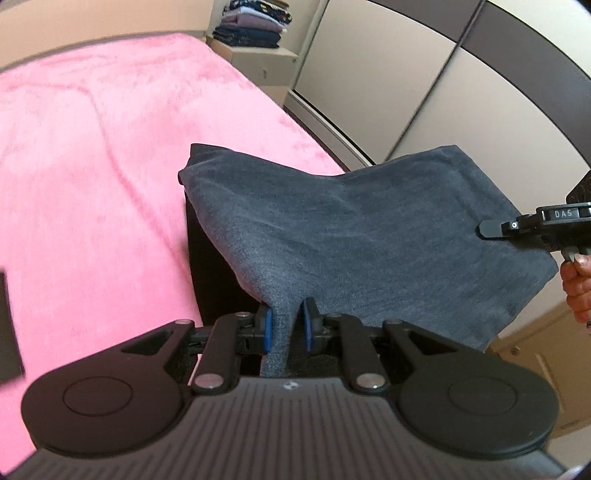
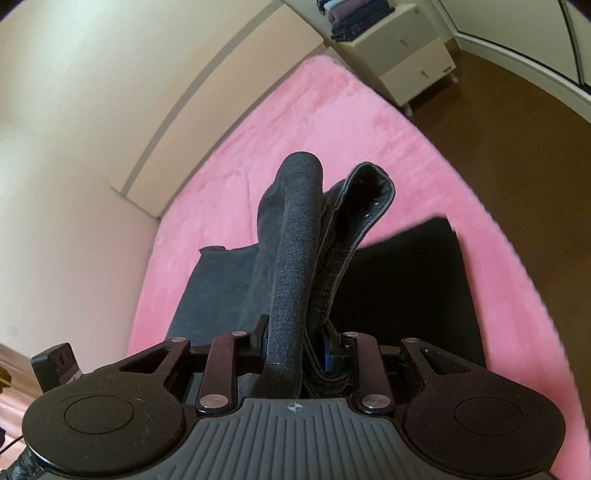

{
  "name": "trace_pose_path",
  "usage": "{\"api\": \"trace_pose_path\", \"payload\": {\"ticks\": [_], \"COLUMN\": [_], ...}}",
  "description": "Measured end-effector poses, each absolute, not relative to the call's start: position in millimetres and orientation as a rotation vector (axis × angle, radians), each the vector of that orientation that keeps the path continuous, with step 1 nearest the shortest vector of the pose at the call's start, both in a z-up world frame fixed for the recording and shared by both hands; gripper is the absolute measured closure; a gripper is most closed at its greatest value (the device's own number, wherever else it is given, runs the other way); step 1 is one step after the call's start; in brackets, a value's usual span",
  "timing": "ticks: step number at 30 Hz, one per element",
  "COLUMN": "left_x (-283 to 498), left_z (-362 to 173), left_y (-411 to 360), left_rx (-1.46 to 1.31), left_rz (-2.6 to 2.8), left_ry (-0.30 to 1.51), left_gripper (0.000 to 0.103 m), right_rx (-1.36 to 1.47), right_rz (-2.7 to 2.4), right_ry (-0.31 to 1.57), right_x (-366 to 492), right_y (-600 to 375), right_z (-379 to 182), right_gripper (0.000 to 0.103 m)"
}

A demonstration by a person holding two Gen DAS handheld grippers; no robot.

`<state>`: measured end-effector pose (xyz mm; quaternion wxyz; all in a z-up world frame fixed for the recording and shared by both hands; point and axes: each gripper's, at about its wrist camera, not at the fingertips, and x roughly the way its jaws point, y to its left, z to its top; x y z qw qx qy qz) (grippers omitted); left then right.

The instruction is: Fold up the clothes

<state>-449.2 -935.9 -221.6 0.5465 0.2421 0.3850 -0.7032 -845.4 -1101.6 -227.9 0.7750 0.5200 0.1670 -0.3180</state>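
Both grippers clamp the grey garment (image 1: pixel 351 221): left gripper (image 1: pixel 286 325) pinches one bunched end, right gripper (image 2: pixel 295 343) the other. It hangs between them above the pink bed's (image 1: pixel 92 166) near edge, sagging towards the left gripper.

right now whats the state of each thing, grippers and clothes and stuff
left gripper: shut on the grey garment
right gripper: shut on the same garment
grey garment: lifted, stretched between both grippers
pink blanket: spread flat on the bed
clothes stack: folded, piled on the nightstand
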Motion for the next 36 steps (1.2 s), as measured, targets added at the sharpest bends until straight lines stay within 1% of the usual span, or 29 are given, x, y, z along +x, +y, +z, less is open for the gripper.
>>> {"api": "trace_pose_path", "payload": {"ticks": [3, 7, 9, 11, 17, 21, 23, 24, 25, 26, 28, 29, 30, 31, 33, 35, 36], "left_x": [-451, -451, -451, -451, -451, -448, -448, -447, -445, -443, -439, -437, -436, -435, -433, -434, -435], "left_z": [-233, -258, -270, -283, -320, -345, -357, -360, -361, -363, -362, -360, -358, -357, -355, -355, -356], "left_y": [-958, -968, -973, -978, -993, -998, -1001, -1000, -999, -997, -992, -987, -983, -978, -969, -965, -967], "left_rx": [0.579, 0.588, 0.593, 0.597, 0.61, 0.606, 0.589, 0.568, 0.543, 0.519, 0.482, 0.47, 0.455, 0.439, 0.407, 0.395, 0.401], "left_rz": [-1.657, -1.651, -1.648, -1.644, -1.634, -1.62, -1.6, -1.59, -1.579, -1.568, -1.557, -1.551, -1.546, -1.541, -1.531, -1.517, -1.51], "left_ry": [0.913, 0.944, 0.96, 0.976, 1.023, 1.066, 1.087, 1.102, 1.119, 1.135, 1.159, 1.171, 1.181, 1.19, 1.208, 1.218, 1.221], "left_gripper": [0.091, 0.091, 0.091, 0.09, 0.091, 0.092, 0.091, 0.091, 0.09, 0.09, 0.087, 0.086, 0.082, 0.08, 0.08, 0.081, 0.082], "right_rx": [1.155, 1.245, 1.285, 1.319, 1.316, 1.353, 1.365, 1.371, 1.366, 1.358, 1.339, 1.333, 1.338, 1.357, 1.372, 1.38, 1.38], "right_rz": [-0.706, -0.756, -0.765, -0.755, -0.732, -0.755, -0.769, -0.772, -0.76, -0.765, -0.786, -0.796, -0.802, -0.802, -0.8, -0.799, -0.799], "right_ry": [0.347, 0.426, 0.411, 0.361, 0.4, 0.422, 0.407, 0.396, 0.396, 0.394, 0.387, 0.379, 0.363, 0.352, 0.375, 0.397, 0.404], "right_x": [-847, -854, -863, -872, -877, -871, -873, -875, -876, -877, -883, -887, -892, -896, -899, -899, -898], "right_y": [-1117, -1120, -1115, -1111, -1116, -1122, -1121, -1119, -1117, -1114, -1106, -1102, -1098, -1095, -1091, -1092, -1094], "right_z": [-263, -336, -360, -369, -343, -361, -369, -370, -370, -368, -360, -356, -353, -353, -357, -360, -359], "right_gripper": [0.078, 0.078, 0.076, 0.076, 0.076, 0.075, 0.067, 0.066, 0.062, 0.054, 0.051, 0.051, 0.051, 0.051, 0.052, 0.065, 0.068]}}
